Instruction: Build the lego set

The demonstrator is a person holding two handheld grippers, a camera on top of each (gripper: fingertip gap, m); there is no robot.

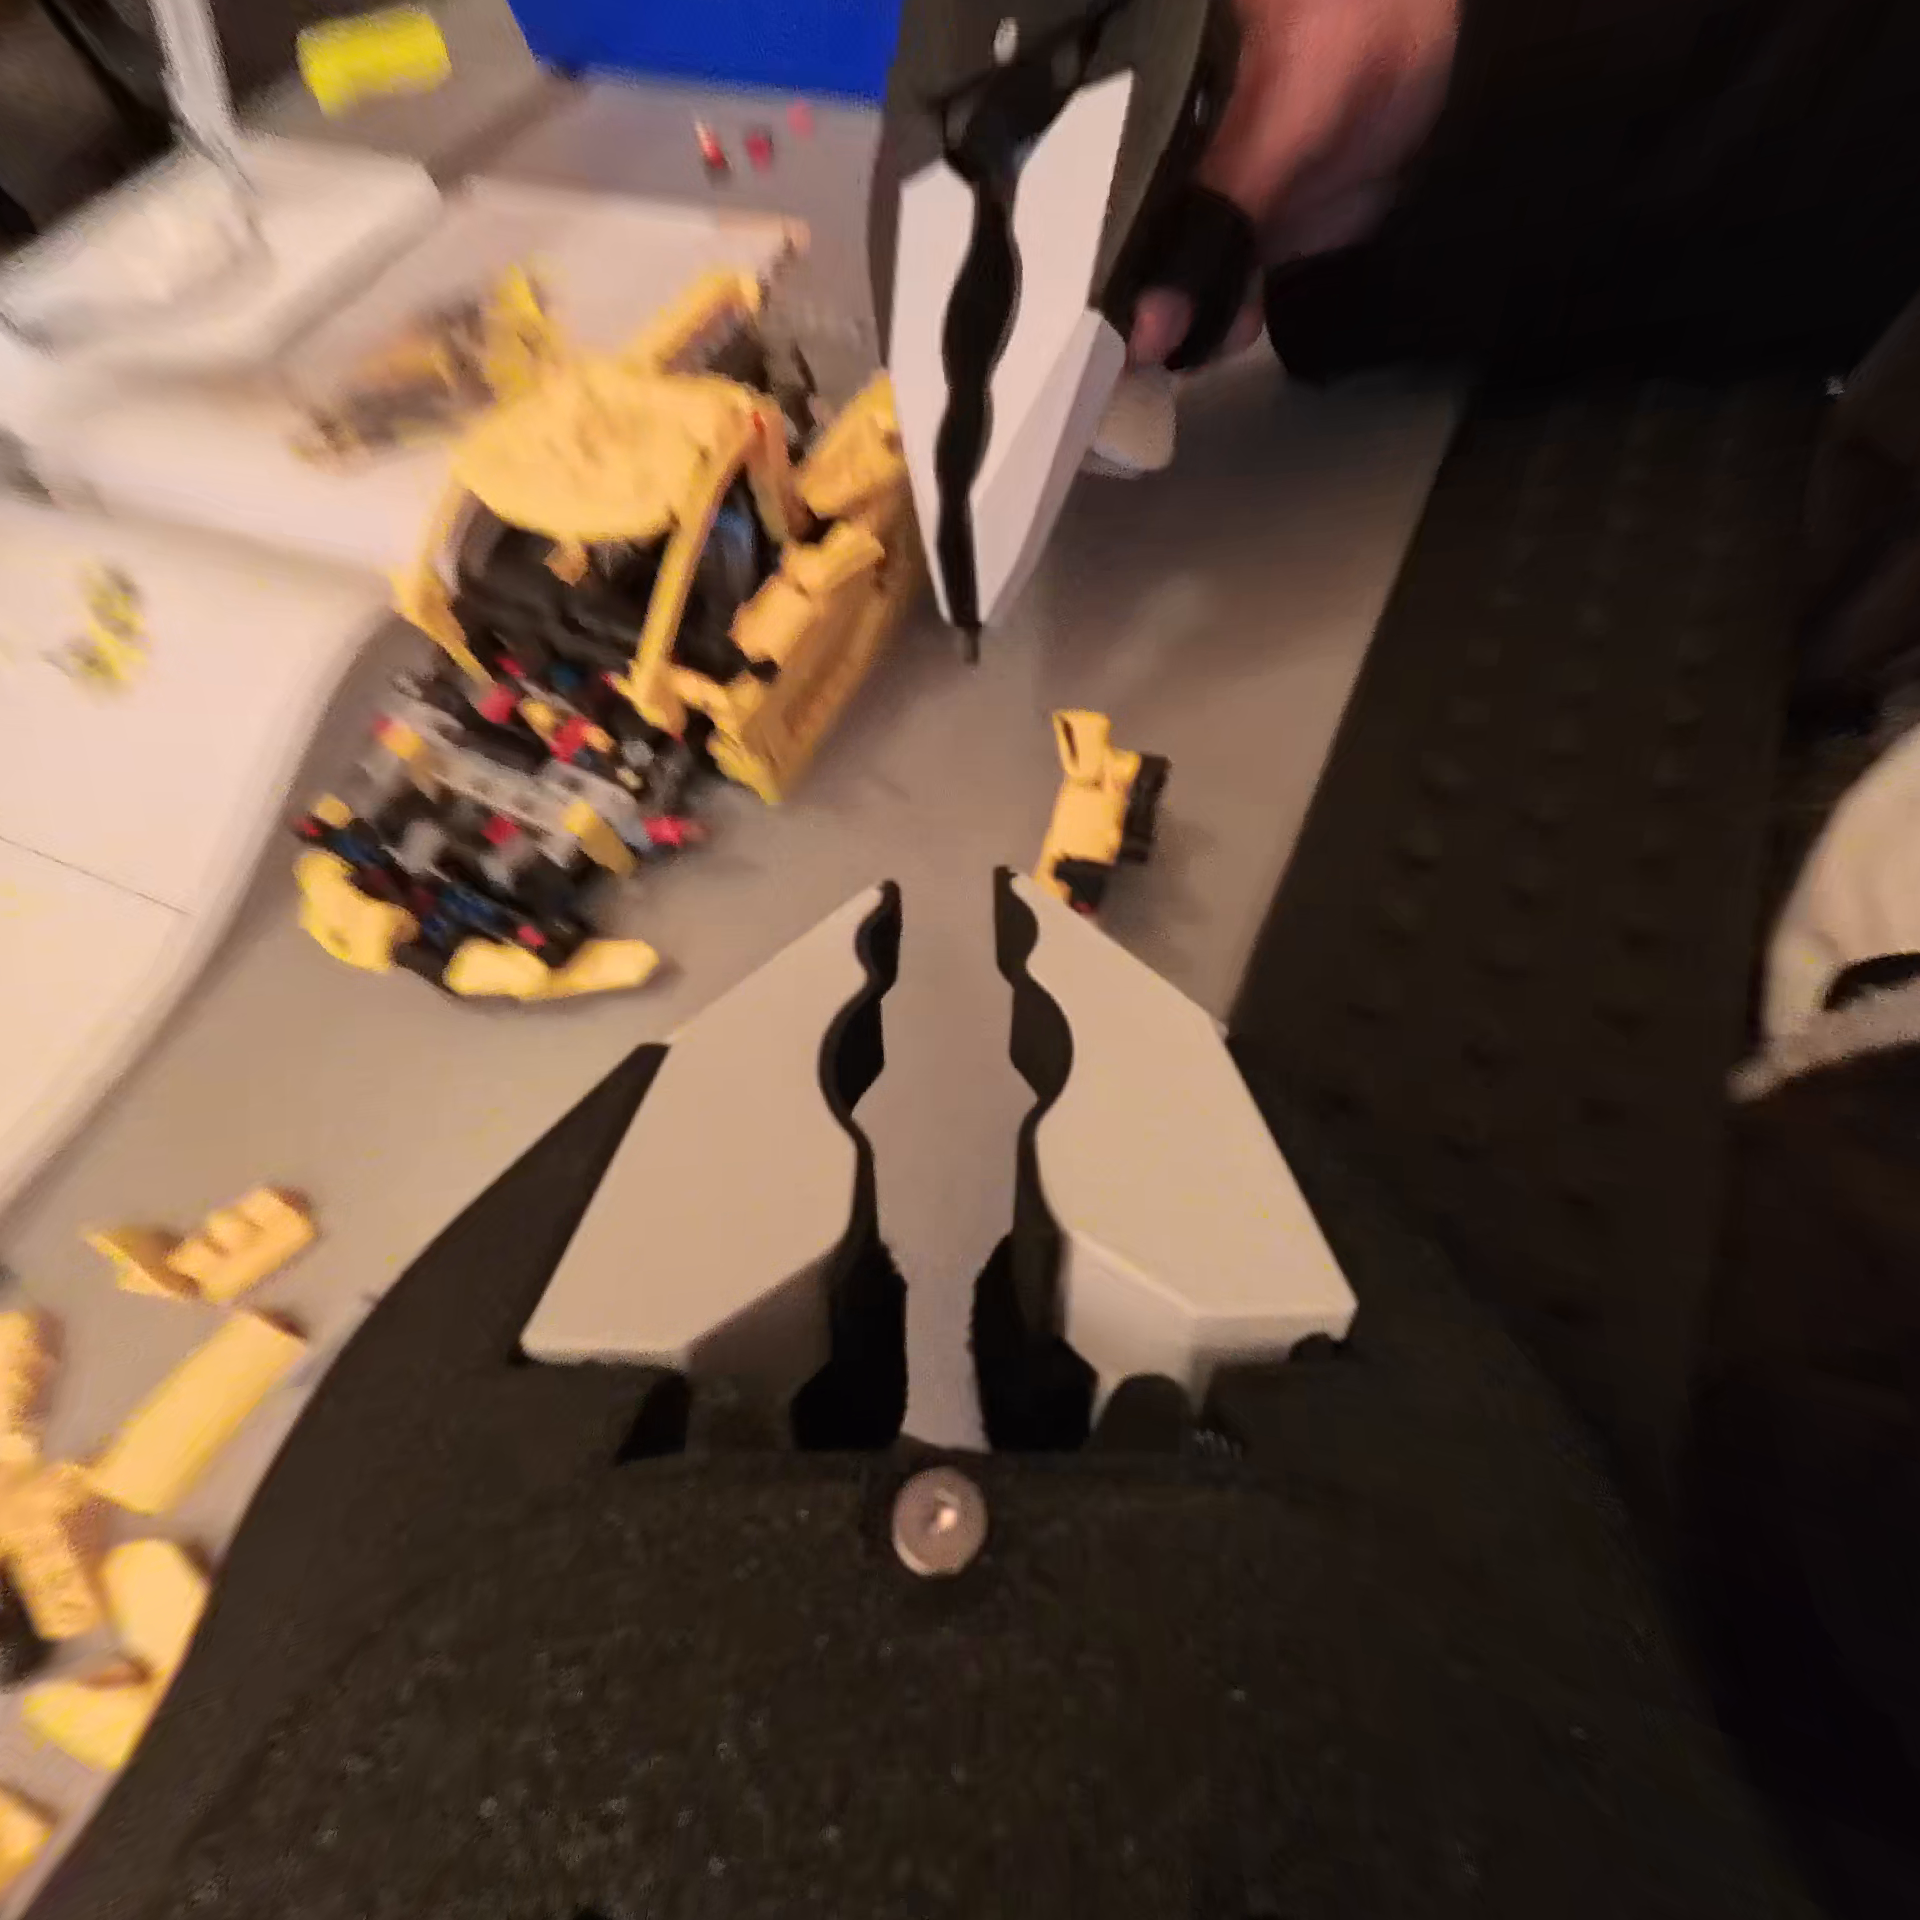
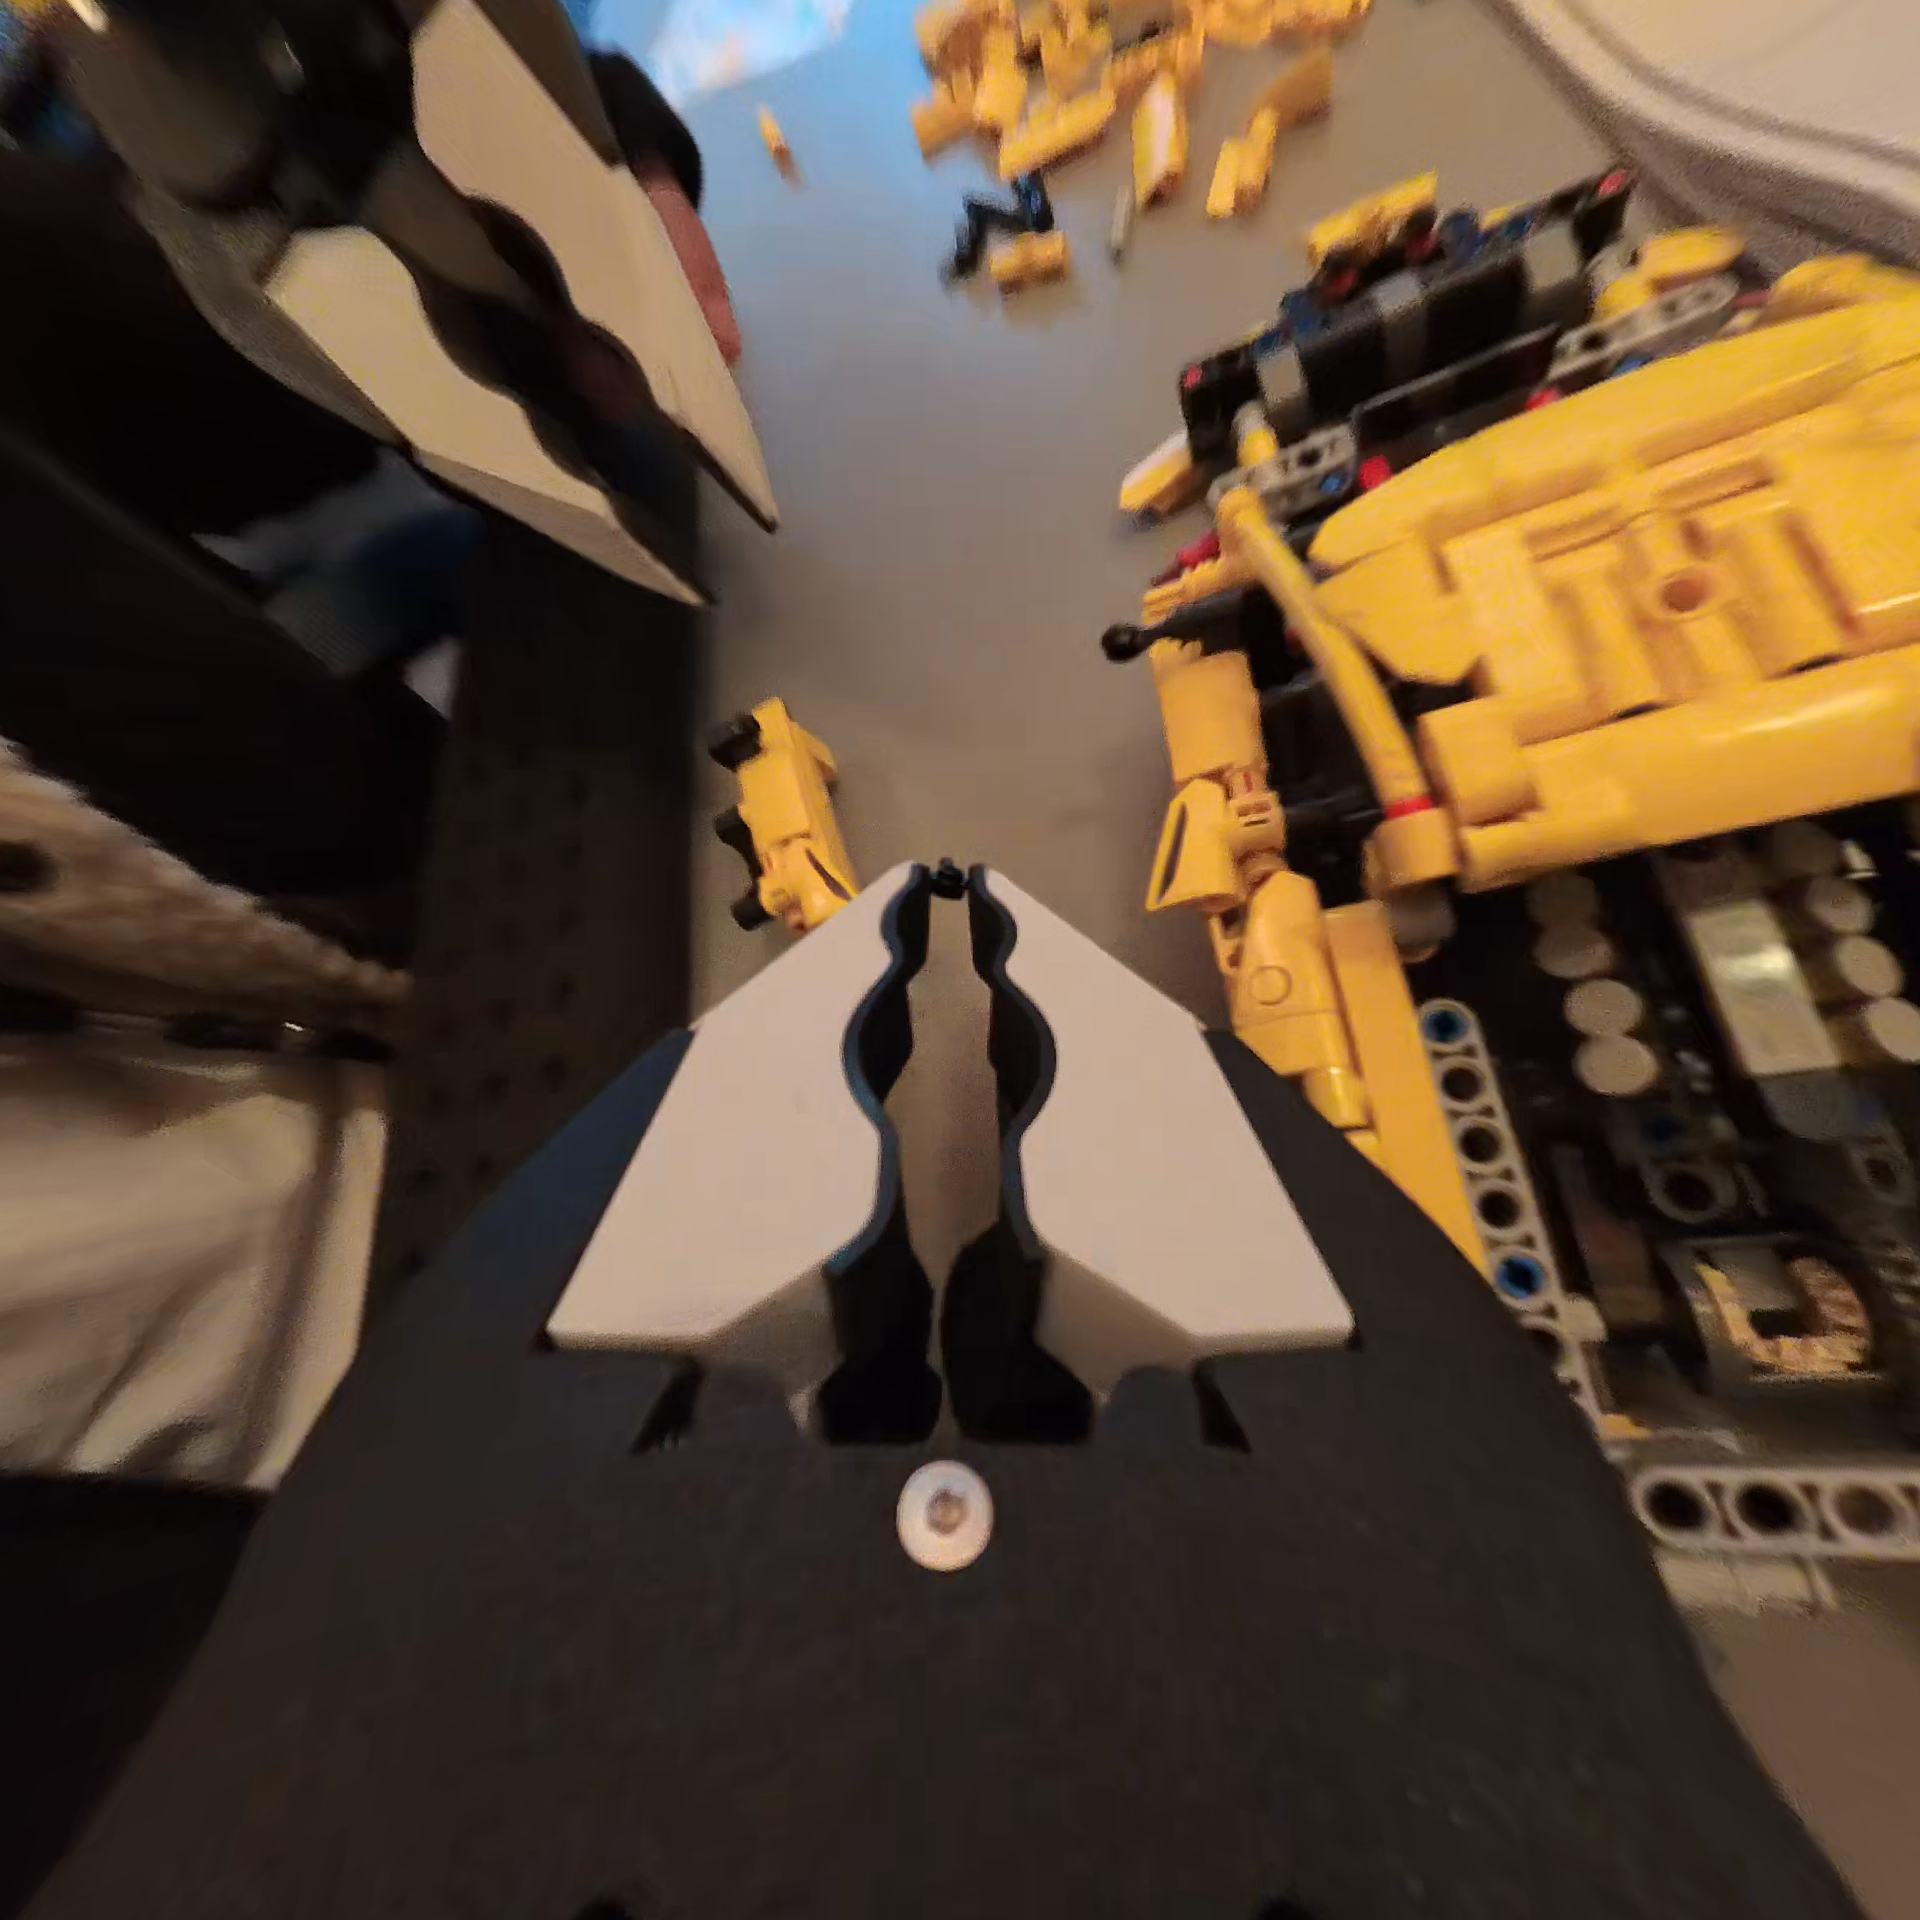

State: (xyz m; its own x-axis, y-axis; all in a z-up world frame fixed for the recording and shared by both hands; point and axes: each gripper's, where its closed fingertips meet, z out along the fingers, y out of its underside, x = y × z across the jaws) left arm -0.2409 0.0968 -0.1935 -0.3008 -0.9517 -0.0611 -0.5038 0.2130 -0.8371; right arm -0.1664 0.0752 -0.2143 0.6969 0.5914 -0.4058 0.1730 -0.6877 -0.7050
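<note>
Right gripper: the right gripper (image 2: 948,878) has its tips pinched on a tiny black pin (image 2: 947,876), which sticks out just past them.
Left gripper: the left gripper (image 1: 943,896) has its fingers apart with nothing between them, hovering over the grey table (image 1: 1091,644).
Model: the big yellow and black model (image 2: 1538,727) sits on the table to the right in the right wrist view, close beside the held pin; in the left wrist view it lies to the far left.
Small sub-build: a small yellow and black assembly (image 2: 781,821) lies on the table just left of the right gripper's tips, apart from the model.
Loose parts: a pile of yellow parts (image 2: 1112,94) lies at the far end of the table.
Step in hand: likely carrying the pin to a hole; which hole I cannot tell.
How to do it well: keep the pinch firm, since the pin is held only at its end; line it up straight with the hole before pushing; steady the receiving part with the free left gripper so it does not slide.
Risk: the pin may twist or drop.
</note>
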